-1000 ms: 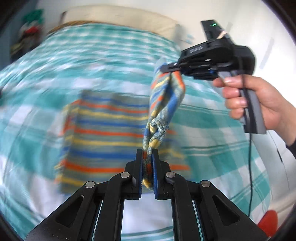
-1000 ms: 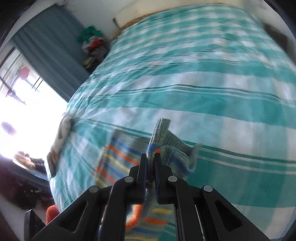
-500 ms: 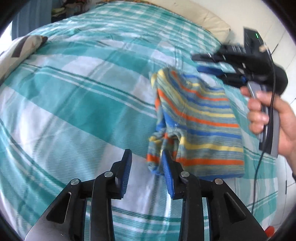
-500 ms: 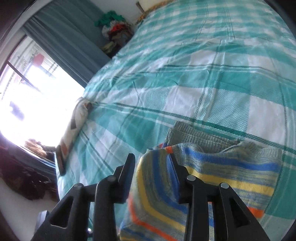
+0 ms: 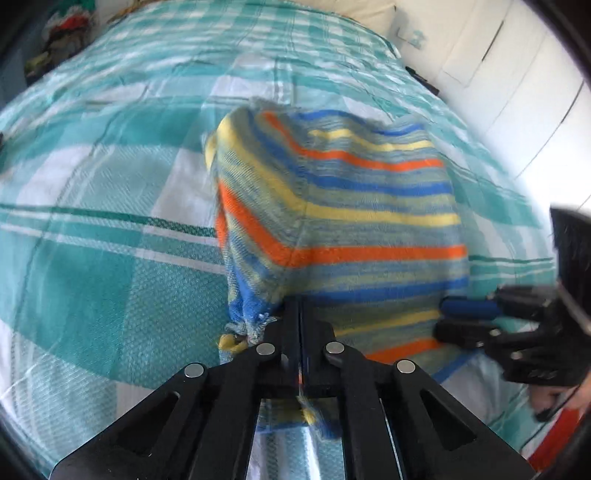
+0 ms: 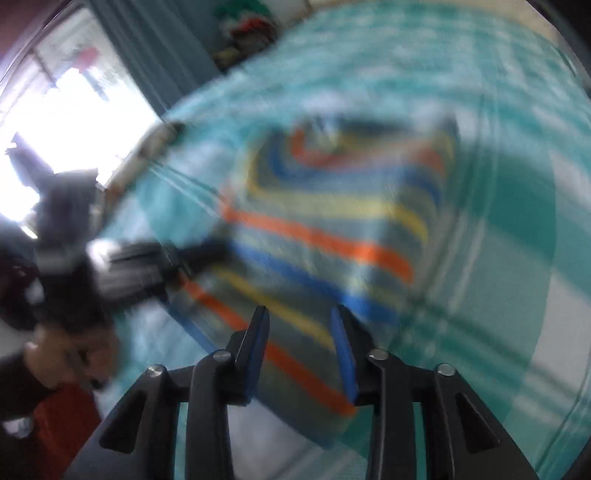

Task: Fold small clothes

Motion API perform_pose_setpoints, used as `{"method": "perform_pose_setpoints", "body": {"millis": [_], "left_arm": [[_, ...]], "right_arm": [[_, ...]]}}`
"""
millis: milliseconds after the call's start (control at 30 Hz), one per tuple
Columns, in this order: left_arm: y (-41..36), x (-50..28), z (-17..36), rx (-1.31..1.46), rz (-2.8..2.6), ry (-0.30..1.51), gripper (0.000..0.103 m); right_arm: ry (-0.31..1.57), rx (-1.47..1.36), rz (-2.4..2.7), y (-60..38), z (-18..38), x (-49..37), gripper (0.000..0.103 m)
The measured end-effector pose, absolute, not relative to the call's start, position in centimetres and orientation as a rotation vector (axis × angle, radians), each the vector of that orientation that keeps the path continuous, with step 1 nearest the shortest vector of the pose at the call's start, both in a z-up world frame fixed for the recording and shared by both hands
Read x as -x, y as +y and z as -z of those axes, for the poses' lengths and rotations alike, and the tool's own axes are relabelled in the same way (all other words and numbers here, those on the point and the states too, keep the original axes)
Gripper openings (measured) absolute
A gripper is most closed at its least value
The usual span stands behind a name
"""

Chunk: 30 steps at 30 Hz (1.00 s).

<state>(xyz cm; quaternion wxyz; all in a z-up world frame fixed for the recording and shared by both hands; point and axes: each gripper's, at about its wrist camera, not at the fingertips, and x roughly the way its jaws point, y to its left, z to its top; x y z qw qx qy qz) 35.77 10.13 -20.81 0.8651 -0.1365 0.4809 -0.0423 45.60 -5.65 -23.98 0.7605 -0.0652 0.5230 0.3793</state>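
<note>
A small knitted garment (image 5: 343, 221) with blue, yellow and orange stripes lies folded on the bed. My left gripper (image 5: 300, 314) is shut on its near left edge, where the cloth bunches up. My right gripper (image 6: 300, 332) is open and empty just above the garment's (image 6: 332, 236) near edge. In the left wrist view the right gripper (image 5: 465, 317) shows at the garment's right corner, fingers apart. In the blurred right wrist view the left gripper (image 6: 207, 253) shows at the garment's left side.
The bed is covered by a teal and white checked sheet (image 5: 110, 206). A pile of clothes (image 5: 62, 33) sits past its far left corner. A white wall (image 5: 517, 74) runs along the right. A window (image 6: 74, 110) and curtain are at the left.
Both grippers were open half a second ago. The left gripper has since moved in and shut on the garment's near left edge. The right gripper has swung down to the near right corner, open.
</note>
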Motion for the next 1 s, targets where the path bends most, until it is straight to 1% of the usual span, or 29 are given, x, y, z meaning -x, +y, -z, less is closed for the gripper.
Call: {"method": "perform_pose_setpoints", "body": {"millis": [33,67,100,133,167,200,267,333,400,467,500,533,567,600,633,700,733,767,833,867,900,933,967,1000], "left_arm": [[10.3,-35.6,20.3,0.286,0.090,1.009,0.002],[10.4,-35.3,19.0,0.266,0.092,0.993,0.002],[10.6,-35.1,18.3,0.258,0.099,0.972,0.008],[10.7,-35.0,17.4,0.252,0.102,0.945,0.028],[10.9,-35.2,16.4,0.245,0.098,0.915,0.042],[11.0,-35.5,16.2,0.234,0.096,0.894,0.058],[11.0,-37.0,16.2,0.206,0.083,0.889,0.059],[11.0,-39.1,17.8,0.170,0.059,0.945,0.058],[11.0,-41.2,20.5,0.123,0.034,1.045,0.056],[12.1,-41.1,20.8,0.172,0.054,1.045,0.059],[12.7,-40.8,20.2,0.197,0.049,1.029,0.062],[13.3,-40.2,19.5,0.218,0.035,1.001,0.065],[14.1,-39.6,18.8,0.243,0.027,0.965,0.069],[15.0,-39.0,18.3,0.280,0.038,0.932,0.076],[15.9,-38.5,18.1,0.327,0.058,0.911,0.079],[16.6,-38.6,18.7,0.390,0.091,0.928,0.079],[16.7,-39.1,19.6,0.426,0.120,0.963,0.077],[16.4,-39.9,20.4,0.440,0.129,0.986,0.076],[15.2,-41.0,21.5,0.440,0.149,1.013,0.068],[14.5,-41.9,22.0,0.440,0.160,1.020,0.067],[13.8,-42.2,22.1,0.440,0.158,1.024,0.062],[13.2,-42.8,22.3,0.440,0.161,1.028,0.034],[12.9,-43.1,22.3,0.448,0.171,1.034,0.019],[12.8,-43.5,22.0,0.460,0.165,1.041,0.019]], "right_arm": [[1.139,0.130,-0.809,-6.0,25.2,-45.4,0.026],[1.104,0.097,-0.808,-6.5,25.0,-45.1,0.026],[1.106,0.075,-0.802,-6.7,24.6,-45.1,0.026],[1.110,0.050,-0.795,-6.8,24.0,-45.3,0.026],[1.090,0.042,-0.790,-6.9,23.0,-45.6,0.026],[1.060,0.053,-0.790,-6.9,22.0,-45.8,0.026],[1.003,0.087,-0.779,-6.4,20.3,-47.4,0.026],[1.010,0.071,-0.752,-6.0,19.9,-49.6,0.026],[1.060,0.065,-0.707,-5.5,21.5,-51.9,0.026],[1.136,0.051,-0.679,-5.5,23.8,-53.2,0.026],[1.127,0.027,-0.683,-5.7,23.8,-53.3,0.026],[1.122,-0.002,-0.687,-6.0,23.3,-53.2,0.028],[1.114,-0.042,-0.694,-6.6,22.6,-53.1,0.045],[1.074,-0.098,-0.694,-7.8,21.4,-52.6,0.057],[1.032,-0.123,-0.680,-8.7,20.7,-52.3,0.074],[0.960,-0.158,-0.648,-10.8,19.8,-51.5,0.076],[0.977,-0.175,-0.646,-11.2,19.9,-51.5,0.075],[1.007,-0.200,-0.646,-11.7,20.6,-51.8,0.072],[1.042,-0.242,-0.645,-12.2,22.0,-52.4,0.068],[1.057,-0.273,-0.658,-12.0,22.6,-52.6,0.067],[1.087,-0.338,-0.706,-11.4,23.8,-52.9,0.064],[1.116,-0.382,-0.739,-10.7,24.6,-53.4,0.053],[1.143,-0.400,-0.754,-9.9,25.3,-53.5,0.039],[1.153,-0.350,-0.729,-8.6,25.8,-53.4,0.032]]}}
